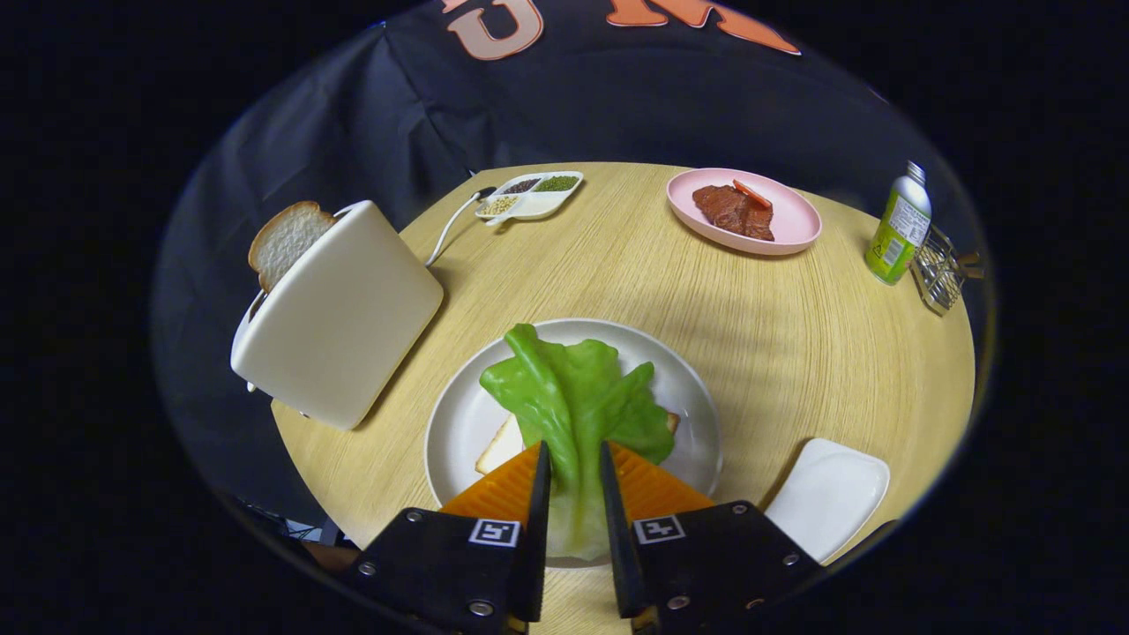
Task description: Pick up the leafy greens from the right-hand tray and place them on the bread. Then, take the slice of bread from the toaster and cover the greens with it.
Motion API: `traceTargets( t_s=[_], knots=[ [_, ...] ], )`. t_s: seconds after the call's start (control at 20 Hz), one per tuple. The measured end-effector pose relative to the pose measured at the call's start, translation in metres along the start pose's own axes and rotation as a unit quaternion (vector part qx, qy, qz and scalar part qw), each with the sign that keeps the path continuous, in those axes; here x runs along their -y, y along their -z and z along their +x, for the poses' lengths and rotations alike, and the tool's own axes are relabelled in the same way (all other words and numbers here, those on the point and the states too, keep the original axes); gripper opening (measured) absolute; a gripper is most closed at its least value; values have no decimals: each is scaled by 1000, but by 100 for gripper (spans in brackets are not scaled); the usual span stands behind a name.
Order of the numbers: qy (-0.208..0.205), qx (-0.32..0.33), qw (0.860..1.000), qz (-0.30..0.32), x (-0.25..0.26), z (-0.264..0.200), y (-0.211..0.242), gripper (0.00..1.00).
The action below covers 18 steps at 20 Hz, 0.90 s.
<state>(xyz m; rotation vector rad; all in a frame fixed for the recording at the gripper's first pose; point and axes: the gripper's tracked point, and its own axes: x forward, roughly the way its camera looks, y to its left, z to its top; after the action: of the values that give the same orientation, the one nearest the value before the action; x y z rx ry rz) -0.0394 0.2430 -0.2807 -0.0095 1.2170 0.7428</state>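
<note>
As claw [571, 459] grips, leafy greens [573, 397] point away

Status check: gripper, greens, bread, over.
Gripper shut on leafy greens, over the white plate. Bread on the plate, under the leaf. Second slice in the toaster. Nothing in the way.
</note>
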Motion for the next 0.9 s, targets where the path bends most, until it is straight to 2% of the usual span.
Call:
traceTargets(
  t_s=[0.05,0.2,0.4,0.75,0.9],
  knots=[
    [1,0,1000,-3,-1,0,-1,38],
    [5,5,1000,-12,-7,-2,-6,45],
    [8,21,1000,-13,-21,-20,-25,48],
    [-17,56,998,-35,-79,-59,-73,85],
    [-34,62,996,-48,-113,-70,-90,91]
  ],
)
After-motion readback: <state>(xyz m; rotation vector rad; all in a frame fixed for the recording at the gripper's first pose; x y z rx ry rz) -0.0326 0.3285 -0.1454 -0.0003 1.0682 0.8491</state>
